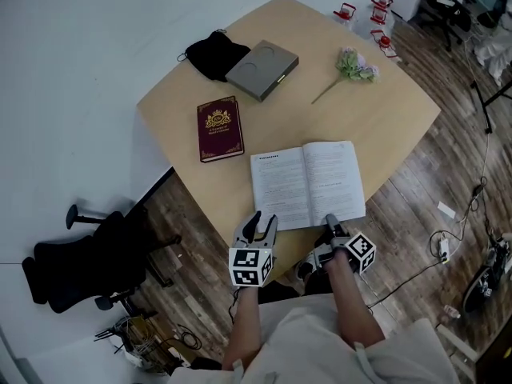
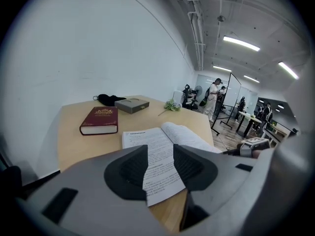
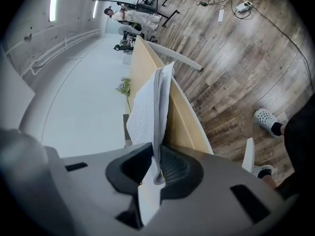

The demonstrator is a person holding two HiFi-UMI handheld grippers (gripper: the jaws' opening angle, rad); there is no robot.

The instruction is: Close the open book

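Little is done: the open book (image 1: 308,184) is pinched at its right pages' near edge by the right gripper (image 1: 330,221); the left gripper (image 1: 261,219) is held agape, empty, beside the book; folding remains.

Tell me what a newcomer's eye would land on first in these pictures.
The open white-paged book at the near edge of the light wooden table draws the eye first, with the right hand-held gripper shut on its right-hand pages and the left hand-held gripper open at its left page's near corner. Farther back to the left lies a closed dark red hardcover book with a gold emblem.
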